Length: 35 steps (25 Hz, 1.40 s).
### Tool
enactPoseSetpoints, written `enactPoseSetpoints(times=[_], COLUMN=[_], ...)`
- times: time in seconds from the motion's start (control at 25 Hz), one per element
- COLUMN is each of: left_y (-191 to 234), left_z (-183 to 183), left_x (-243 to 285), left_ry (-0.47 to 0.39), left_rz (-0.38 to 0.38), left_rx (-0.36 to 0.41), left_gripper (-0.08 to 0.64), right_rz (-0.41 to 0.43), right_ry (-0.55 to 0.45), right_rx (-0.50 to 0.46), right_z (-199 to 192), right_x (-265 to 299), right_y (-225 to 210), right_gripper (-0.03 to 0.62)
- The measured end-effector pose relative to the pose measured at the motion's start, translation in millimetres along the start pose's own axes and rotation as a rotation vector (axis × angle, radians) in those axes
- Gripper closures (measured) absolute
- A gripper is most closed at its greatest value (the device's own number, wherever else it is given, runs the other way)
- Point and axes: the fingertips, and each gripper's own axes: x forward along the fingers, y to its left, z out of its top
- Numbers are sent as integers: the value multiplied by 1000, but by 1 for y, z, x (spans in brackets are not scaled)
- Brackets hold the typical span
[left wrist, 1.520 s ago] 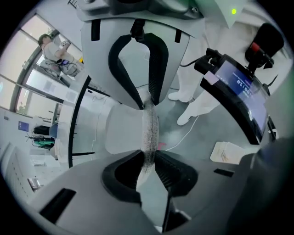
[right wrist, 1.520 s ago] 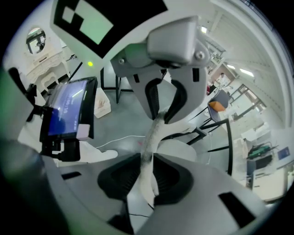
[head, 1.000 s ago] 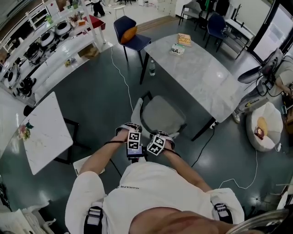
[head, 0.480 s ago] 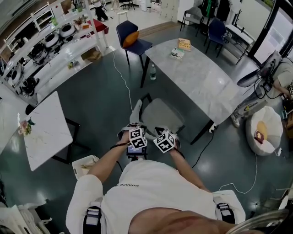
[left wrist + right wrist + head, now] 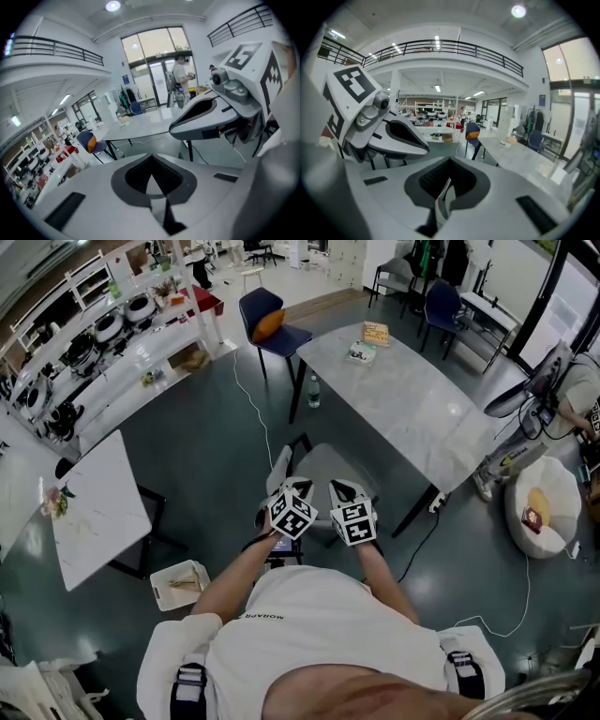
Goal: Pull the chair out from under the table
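chair (image 5: 321,472) seat seen in pale grey, worktop (image 5: 412,409) marbled whitish-grey, other chair (image 5: 281,331) navy with orange cushion (image 5: 265,324), left gripper (image 5: 152,161) and right gripper (image 5: 450,161) cubes patterned black-and-white

Centre: chair (image 5: 323,474) at near side of long worktop (image 5: 422,409), mostly out from under it. L gripper (image 5: 292,504) & R gripper (image 5: 350,507) side by side over chair's near edge, L to the left. Book (image 5: 376,332) on worktop's far end; bottle (image 5: 313,390) on floor by far-left leg, 2nd chair (image 5: 272,322) beyond. Small worktop (image 5: 98,512) well left, tray (image 5: 178,585) on floor near its right corner. Beanbag (image 5: 539,512) far right
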Motion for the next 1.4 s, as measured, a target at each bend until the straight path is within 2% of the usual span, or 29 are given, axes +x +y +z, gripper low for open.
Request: enactPoseSetpoints(times=[0.16,0.36,0.64,0.76,1.0,1.2,1.4], left_y=[13,24,23,22,13,13,15], left_z=[31,72,119,133,154,168,167], left_x=[-16,-35,-64,-79,-106,-119,-127], left_ry=[-94,-204,-362,-431,-533,-591,-614], left_rz=[19,50,82,101,152,167,178], left_rx=[-148,-202,-346,-363,-351,-382,-411], left_gripper=[557,557,557,557,557,557,557], right_rz=[-37,-89,-130,-150,-182,-181,-189], right_ry=[-66,-165,-303,-351,-423,-444,-459], right_rx=[84,174,184,188,157,141,141], right_z=[20,53,100,112,136,149,149], right_x=[-16,-38,-74,-88,-115,-126,-131], right_y=[-17,-40,-54,-57,-57,-55,-53], right_gripper=[580,580,580,580,580,580,580])
